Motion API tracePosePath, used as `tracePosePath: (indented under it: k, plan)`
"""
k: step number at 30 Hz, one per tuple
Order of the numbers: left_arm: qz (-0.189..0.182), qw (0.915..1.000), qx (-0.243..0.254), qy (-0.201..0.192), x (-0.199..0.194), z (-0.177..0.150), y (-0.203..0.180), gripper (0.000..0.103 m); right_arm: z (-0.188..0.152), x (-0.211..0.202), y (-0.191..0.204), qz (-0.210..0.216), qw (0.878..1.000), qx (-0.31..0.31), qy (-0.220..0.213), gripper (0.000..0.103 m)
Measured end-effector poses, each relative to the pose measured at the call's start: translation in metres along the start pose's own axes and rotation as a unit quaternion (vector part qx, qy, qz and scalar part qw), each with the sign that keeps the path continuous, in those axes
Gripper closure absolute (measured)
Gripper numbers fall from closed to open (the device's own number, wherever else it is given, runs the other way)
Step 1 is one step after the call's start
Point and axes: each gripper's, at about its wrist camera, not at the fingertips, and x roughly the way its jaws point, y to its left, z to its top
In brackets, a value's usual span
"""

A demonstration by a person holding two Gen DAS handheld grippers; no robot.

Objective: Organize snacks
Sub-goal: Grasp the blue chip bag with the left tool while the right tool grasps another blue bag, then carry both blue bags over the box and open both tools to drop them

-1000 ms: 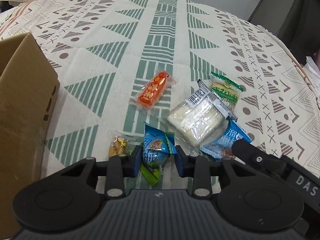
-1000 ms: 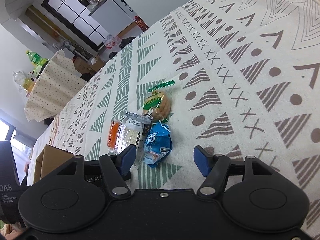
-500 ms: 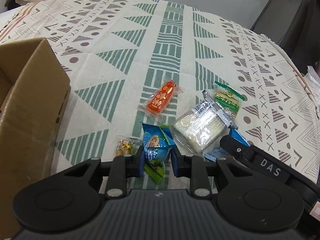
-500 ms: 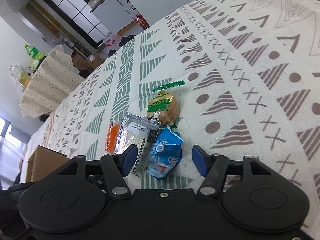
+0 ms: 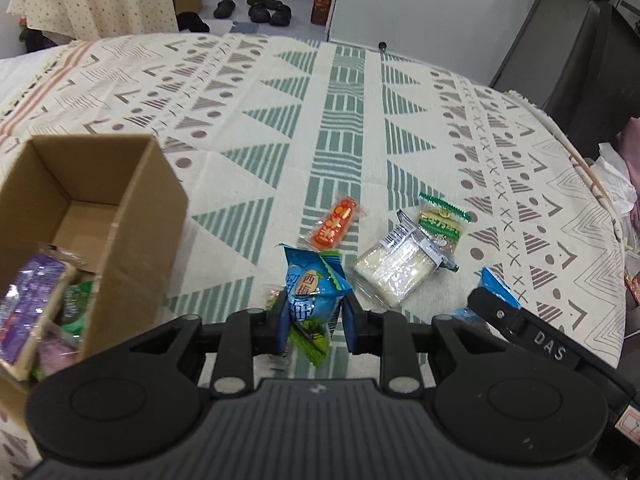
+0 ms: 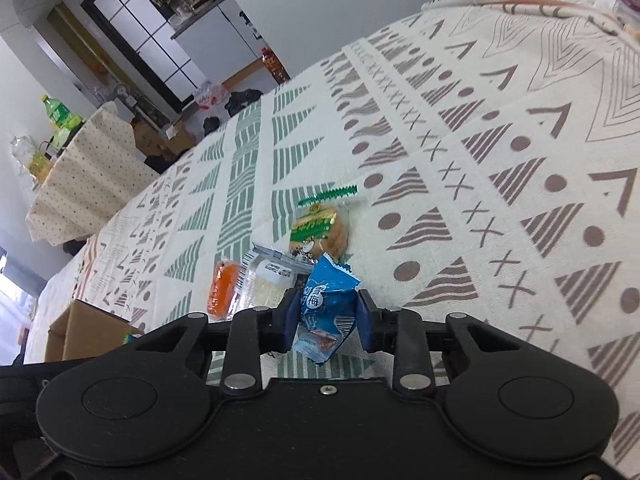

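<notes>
Both views are evenly bright under soft indoor light, with only faint shadows under the snack packets beyond the fingers. Fisheye distortion curves the patterned cloth [image 5: 344, 128] and bends the room at the edges. Glare glints on the clear wrapper [image 5: 396, 268] right of the fingers. A bright window [image 6: 8, 296] washes out the far left.

white letters "das" are showing on the black gripper body [image 5: 550, 346] at lower right. chinese characters "西梅" are appearing on the blue snack packet [image 5: 314, 292]; the other wrappers' print is staying too small to read.
</notes>
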Motion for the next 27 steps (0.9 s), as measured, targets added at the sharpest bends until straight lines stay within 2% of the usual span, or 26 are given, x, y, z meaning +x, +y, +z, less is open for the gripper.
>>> tracePosePath:
  k: [11,27]
  plan:
    - [0.005,0.9996,-0.021,-0.02,-0.049,-0.004,0.026,0.077,-0.003,-0.048,0.016,0.006,0.999,-0.017,-0.046,0.074]
    - [-0.002,0.9977,-0.055,-0.041,-0.111,0.012,0.071,0.077,-0.002,-0.11,0.064,0.002,0.997,-0.022,-0.07,0.074]
